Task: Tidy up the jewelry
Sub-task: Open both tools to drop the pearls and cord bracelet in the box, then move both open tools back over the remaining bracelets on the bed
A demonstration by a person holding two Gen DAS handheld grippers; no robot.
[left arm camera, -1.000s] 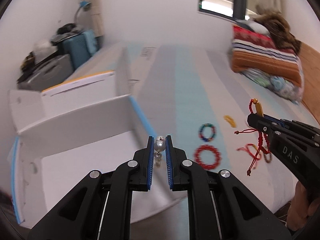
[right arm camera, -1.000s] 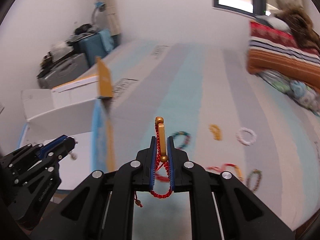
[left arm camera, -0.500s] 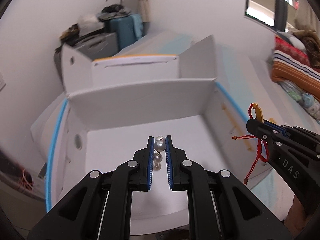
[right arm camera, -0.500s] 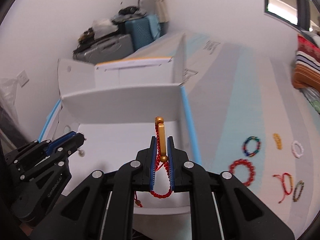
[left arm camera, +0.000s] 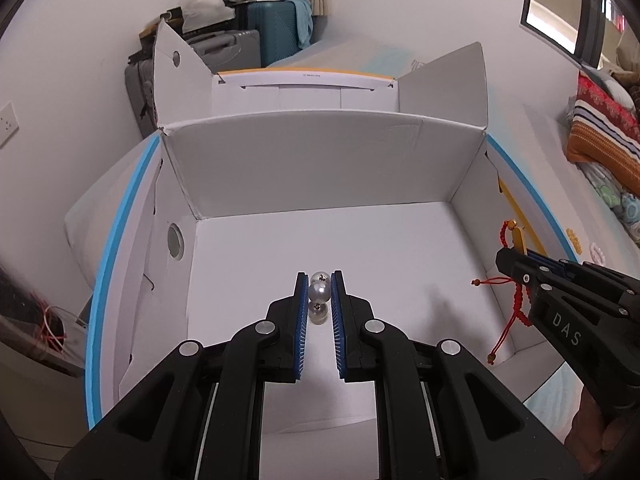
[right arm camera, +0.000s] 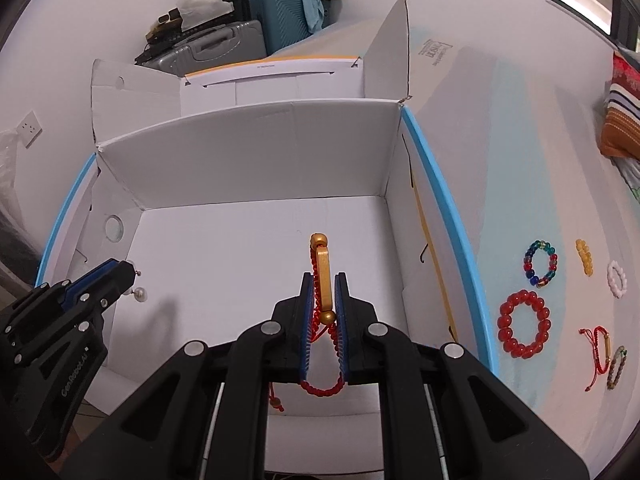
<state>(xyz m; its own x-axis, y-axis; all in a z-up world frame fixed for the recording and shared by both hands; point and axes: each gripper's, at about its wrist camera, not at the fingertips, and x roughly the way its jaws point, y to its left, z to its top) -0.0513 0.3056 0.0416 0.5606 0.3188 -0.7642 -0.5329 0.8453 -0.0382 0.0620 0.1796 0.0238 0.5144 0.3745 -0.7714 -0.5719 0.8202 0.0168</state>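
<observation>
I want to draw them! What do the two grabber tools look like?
Both tools are chunky black plastic. The left tool and the right tool have blue ribbed finger pads, round silver bolts and white lettering on their sides. A bare hand holds one.

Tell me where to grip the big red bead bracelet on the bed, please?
The red bead bracelet lies flat as an open ring, apart from the others. Probably best to come from above, one finger inside the ring, one outside, pinching the beads on one side.
</observation>
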